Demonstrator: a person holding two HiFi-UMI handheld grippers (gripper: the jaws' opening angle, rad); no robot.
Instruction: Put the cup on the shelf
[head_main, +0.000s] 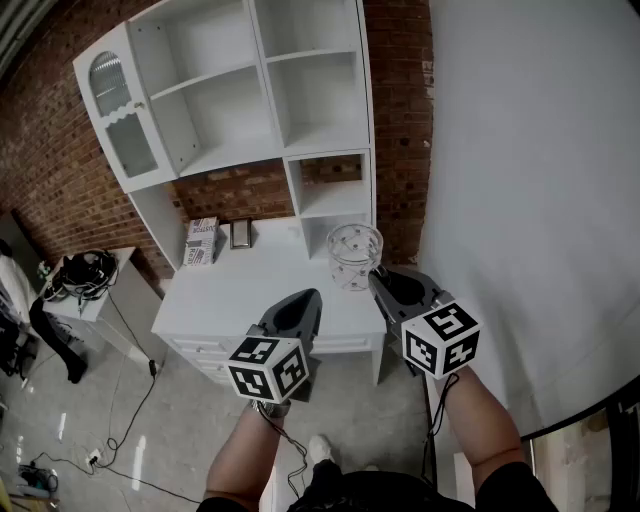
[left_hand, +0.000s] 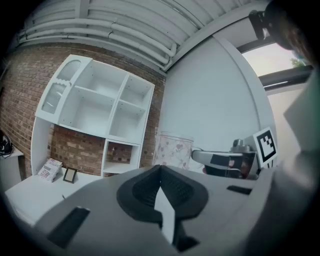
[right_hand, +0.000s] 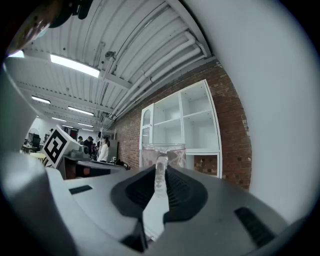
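- right gripper (right_hand: 161, 165), jaws pinched narrow on the clear wall of the cup (head_main: 354, 256), one pad inside the rim and one outside
- cup upright, see-through with a faint pink pattern, out past the right gripper's tips, over the right back part of the white desk (head_main: 250, 290)
- just in front of the low open cubby at the right end of the shelf (head_main: 290, 100); not in any compartment
- hard to tell whether the cup's base rests on the desk or hangs above it
- left gripper (left_hand: 160, 167), jaws pressed together with nothing between them, beside the right gripper and apart from the cup
- on the desk's left back part, a small patterned box (head_main: 201, 241) and a picture frame (head_main: 240, 233) standing side by side, well apart from the cup
- brick wall (head_main: 60, 180) behind the shelf, plain white panel to the right
- low side table (head_main: 120, 290) with a heap of cables, left of the desk
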